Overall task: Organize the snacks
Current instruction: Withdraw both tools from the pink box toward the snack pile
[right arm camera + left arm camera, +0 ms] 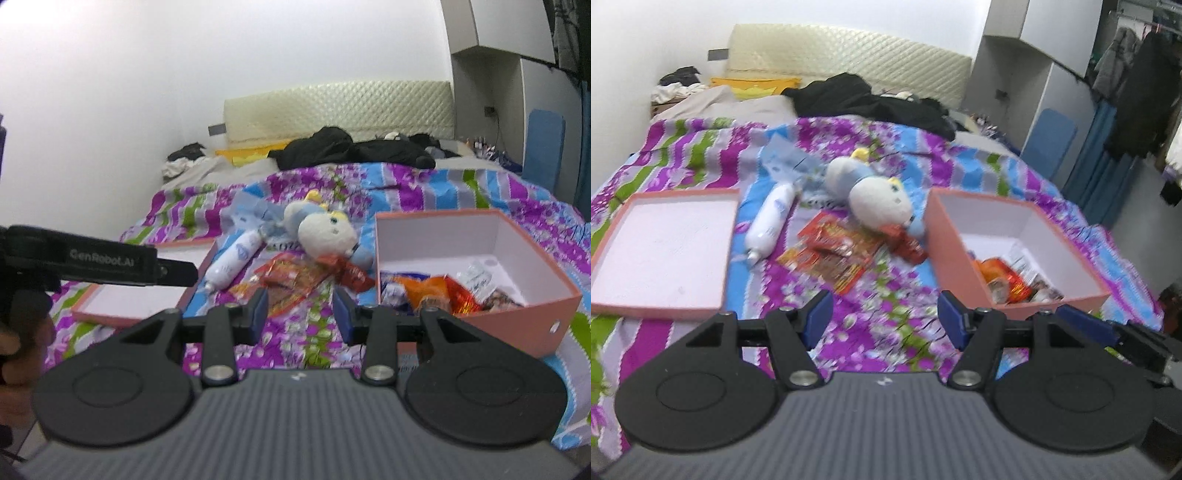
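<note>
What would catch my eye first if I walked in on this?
Probably the loud purple floral bedspread, then the plush toy lying in its middle above red snack packets. A pink box holding snacks sits to the right, its shallow lid to the left.

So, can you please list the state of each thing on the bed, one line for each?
pink box: open, partly filled with snack packets
box lid: upturned, nothing in it
red snack packets: loose on the bedspread
white bottle: lying on its side
plush toy: lying down
left gripper: open, holding nothing
right gripper: open, holding nothing
</note>
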Motion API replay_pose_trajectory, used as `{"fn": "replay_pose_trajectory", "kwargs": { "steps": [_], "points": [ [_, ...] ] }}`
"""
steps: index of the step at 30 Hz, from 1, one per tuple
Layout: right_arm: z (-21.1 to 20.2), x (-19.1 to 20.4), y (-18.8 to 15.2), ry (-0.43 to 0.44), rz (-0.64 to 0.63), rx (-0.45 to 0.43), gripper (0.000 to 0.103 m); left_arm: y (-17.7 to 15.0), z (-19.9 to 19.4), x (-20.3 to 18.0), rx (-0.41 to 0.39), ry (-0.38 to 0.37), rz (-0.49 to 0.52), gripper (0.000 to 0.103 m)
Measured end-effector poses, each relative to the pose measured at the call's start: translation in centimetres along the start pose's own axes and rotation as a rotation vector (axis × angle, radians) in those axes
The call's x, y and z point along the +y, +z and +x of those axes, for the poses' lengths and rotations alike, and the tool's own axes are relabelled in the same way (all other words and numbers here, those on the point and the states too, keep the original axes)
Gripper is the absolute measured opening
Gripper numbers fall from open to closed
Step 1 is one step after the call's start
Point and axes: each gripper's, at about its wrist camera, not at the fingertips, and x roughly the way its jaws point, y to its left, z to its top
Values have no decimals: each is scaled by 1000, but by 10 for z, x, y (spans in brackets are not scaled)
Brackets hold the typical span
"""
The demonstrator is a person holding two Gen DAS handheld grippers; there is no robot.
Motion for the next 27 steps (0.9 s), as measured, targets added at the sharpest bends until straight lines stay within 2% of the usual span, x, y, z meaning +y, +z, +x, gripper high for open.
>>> {"fn": "replay_pose_trajectory", "kwargs": {
  "steps": [8,23,27],
  "points": [
    [10,9,-28,1,-1,54,41,-32,16,17,50,17,-46,68],
    [43,12,-47,27,-44,107,41,-51,63,45,106,73,-111,68],
    [65,11,-48,35,-64,131,41,-51,81,56,101,48,-162,68]
  ]
}}
